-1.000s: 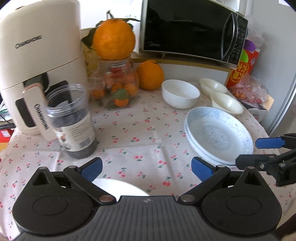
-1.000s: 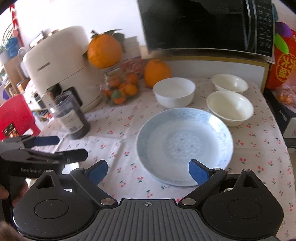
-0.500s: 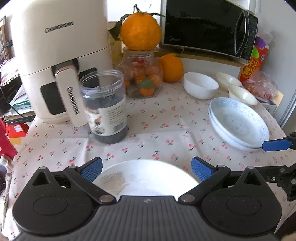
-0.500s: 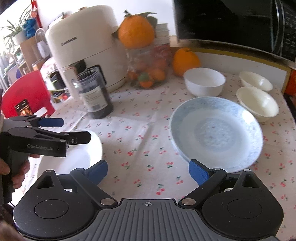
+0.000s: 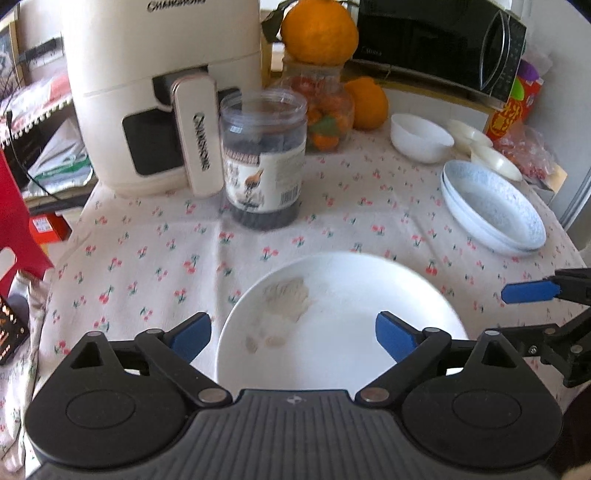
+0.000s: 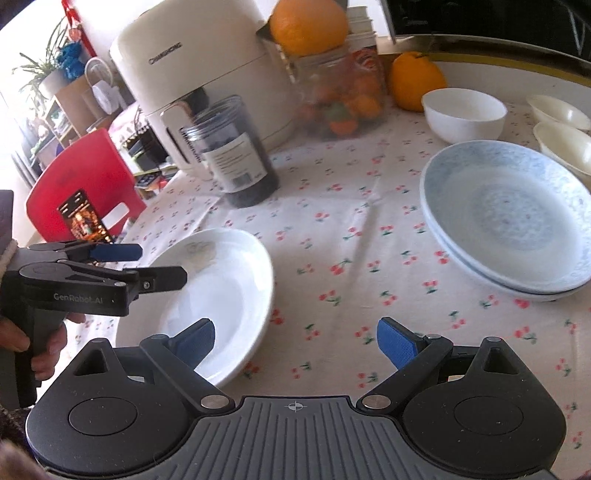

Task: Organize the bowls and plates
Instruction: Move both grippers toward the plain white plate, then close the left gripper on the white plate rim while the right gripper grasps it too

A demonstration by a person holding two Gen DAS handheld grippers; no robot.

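Cream air fryer (image 5: 155, 92), labelled jar (image 5: 264, 162) just beside; orange (image 5: 319, 29) atop fruit jar (image 5: 325, 107).

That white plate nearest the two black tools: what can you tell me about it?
The white plate is round, shallow and glossy, ceramic by the look, with a raised rim. It lies flat and right way up on the cherry-print tablecloth, apart from the stacked blue-patterned plates. A faint greyish smear and a few crumbs mark its inside. The left gripper hangs over its near edge, fingers spread wide; nothing visibly grips it.
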